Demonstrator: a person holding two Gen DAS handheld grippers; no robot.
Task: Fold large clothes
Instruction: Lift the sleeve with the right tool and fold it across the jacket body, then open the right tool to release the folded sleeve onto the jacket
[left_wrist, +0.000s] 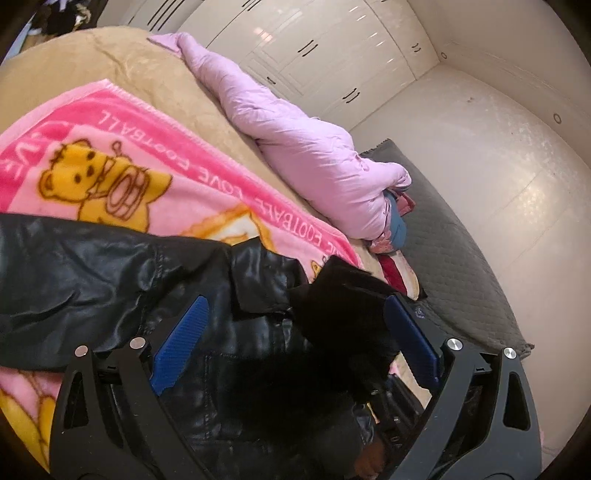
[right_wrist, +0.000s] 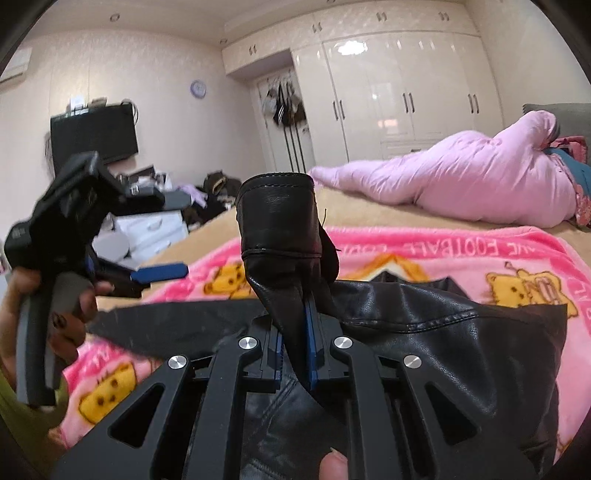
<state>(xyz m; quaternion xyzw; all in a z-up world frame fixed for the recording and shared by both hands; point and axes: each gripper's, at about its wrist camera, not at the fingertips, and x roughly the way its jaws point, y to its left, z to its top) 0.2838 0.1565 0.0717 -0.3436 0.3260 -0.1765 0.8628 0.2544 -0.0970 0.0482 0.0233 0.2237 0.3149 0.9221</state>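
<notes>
The right tool is pinched tight on a sleeve of the black leather jacket, its blue pads almost buried in the gathered leather, so only thin blue edges show. The cuff end stands upright above the jaws, stitched hem at the top, with a loose thread hanging off one side. The left tool is spread wide with nothing gripped; in its own view the blue fingers straddle dark folds without pressing on them. A black, fuzzy mass low in that view is too dark and blurred to identify, and the tool's frame cuts off the jacket's lower part. From the right wrist view the left tool appears smeared by motion at the left edge, held in a hand that is partly out of frame.

The jacket lies on a pink cartoon-bear blanket spread over a tan bed. Its leather is glossy and creased, with seam lines and a pointed flap lying flat. How much of it is already folded cannot be made out. A pink quilted bundle lies farther back on the bed, well apart from the jacket.
</notes>
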